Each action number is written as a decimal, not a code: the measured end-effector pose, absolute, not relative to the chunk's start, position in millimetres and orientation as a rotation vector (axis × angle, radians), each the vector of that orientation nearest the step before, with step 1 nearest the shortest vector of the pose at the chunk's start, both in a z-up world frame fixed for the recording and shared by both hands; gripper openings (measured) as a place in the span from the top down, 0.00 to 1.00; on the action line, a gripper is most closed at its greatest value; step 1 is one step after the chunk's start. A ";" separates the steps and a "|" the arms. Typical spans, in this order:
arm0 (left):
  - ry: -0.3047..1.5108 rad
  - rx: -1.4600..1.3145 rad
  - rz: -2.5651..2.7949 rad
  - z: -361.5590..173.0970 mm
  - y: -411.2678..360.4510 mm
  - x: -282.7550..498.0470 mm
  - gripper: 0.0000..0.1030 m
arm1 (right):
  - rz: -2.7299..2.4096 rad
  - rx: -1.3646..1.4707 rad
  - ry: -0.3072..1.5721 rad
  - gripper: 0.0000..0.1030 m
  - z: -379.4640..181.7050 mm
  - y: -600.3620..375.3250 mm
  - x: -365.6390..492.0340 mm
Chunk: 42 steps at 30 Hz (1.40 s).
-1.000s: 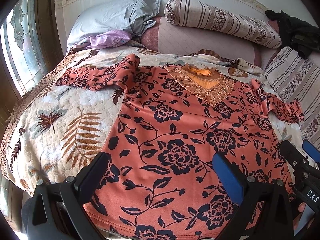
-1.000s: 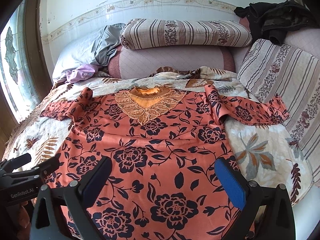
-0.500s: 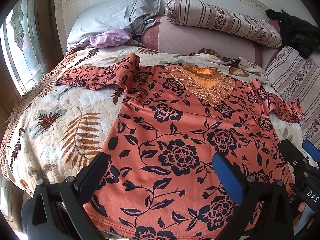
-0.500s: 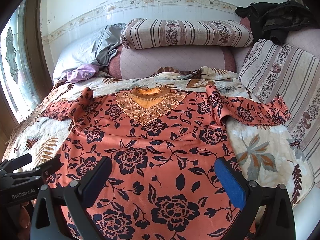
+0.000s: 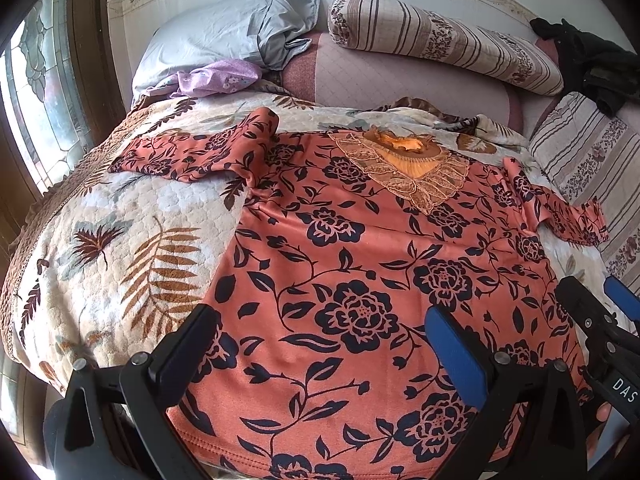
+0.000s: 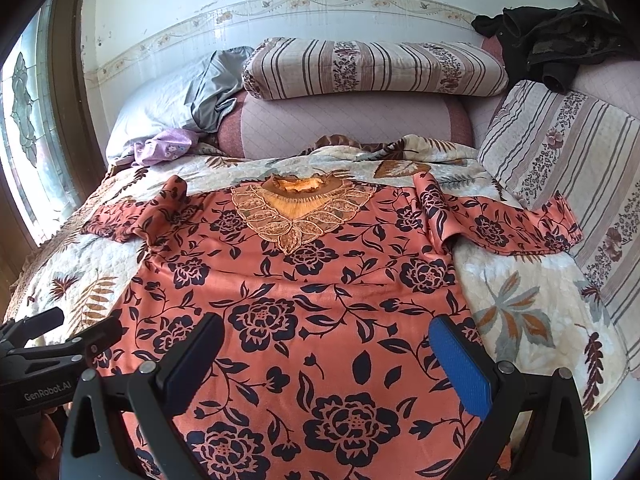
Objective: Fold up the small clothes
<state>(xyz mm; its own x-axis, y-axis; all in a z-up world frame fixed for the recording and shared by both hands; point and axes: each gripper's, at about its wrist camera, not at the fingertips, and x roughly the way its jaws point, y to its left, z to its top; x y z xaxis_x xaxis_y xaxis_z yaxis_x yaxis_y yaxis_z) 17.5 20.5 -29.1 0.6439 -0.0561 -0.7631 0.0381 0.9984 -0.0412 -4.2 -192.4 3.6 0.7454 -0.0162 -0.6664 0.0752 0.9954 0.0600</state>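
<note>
Little has shifted in a second: both cameras have edged slightly nearer the orange black-flowered blouse (image 6: 304, 300), spread flat on the leaf-print quilt (image 5: 120, 248), sleeves out, ready for folding. The left gripper (image 5: 320, 344) and right gripper (image 6: 328, 356) hover empty, jaws wide.

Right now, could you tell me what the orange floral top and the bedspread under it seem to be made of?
The orange floral top looks like thin, smooth knit with a slight sheen, lying in soft ripples; its neckline panel seems lace-like embroidery. The bedspread looks like thick, plush quilted fabric, judging by its puffy stitched texture. Exact fibres cannot be told.
</note>
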 end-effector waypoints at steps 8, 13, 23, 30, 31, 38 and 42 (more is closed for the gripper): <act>0.865 -0.019 -0.059 -26.8 19.4 18.6 0.00 | -0.048 0.082 0.727 0.00 4.5 -190.9 -2.0; 0.865 -0.019 -0.060 -26.8 18.6 19.8 0.00 | -0.048 0.082 0.726 0.00 3.9 -191.1 -0.6; 0.889 -0.101 -0.078 -34.6 43.9 41.5 0.00 | 0.021 0.262 0.707 0.00 7.3 -233.8 5.1; 0.895 -0.130 0.058 -51.9 106.5 95.5 0.00 | -0.119 0.710 0.711 0.00 -25.6 -412.0 34.2; 0.891 -0.136 0.082 -53.6 116.7 103.5 0.00 | -0.169 0.774 0.712 0.01 -35.9 -442.3 38.6; 0.868 -0.191 0.188 -72.5 168.7 146.7 0.00 | -0.411 0.989 0.694 0.25 -86.3 -604.0 83.2; 0.864 -0.207 0.227 -90.8 187.3 158.4 0.00 | -0.516 0.943 0.714 0.25 -97.8 -643.7 119.7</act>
<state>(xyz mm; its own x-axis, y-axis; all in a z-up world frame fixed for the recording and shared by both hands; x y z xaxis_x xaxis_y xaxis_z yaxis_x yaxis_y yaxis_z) 158.4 187.3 -90.8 0.6279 0.1128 -0.7701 -0.2796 0.9561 -0.0879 119.7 -643.7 -97.8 0.6627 -0.0921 -0.7432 0.6770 0.4980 0.5419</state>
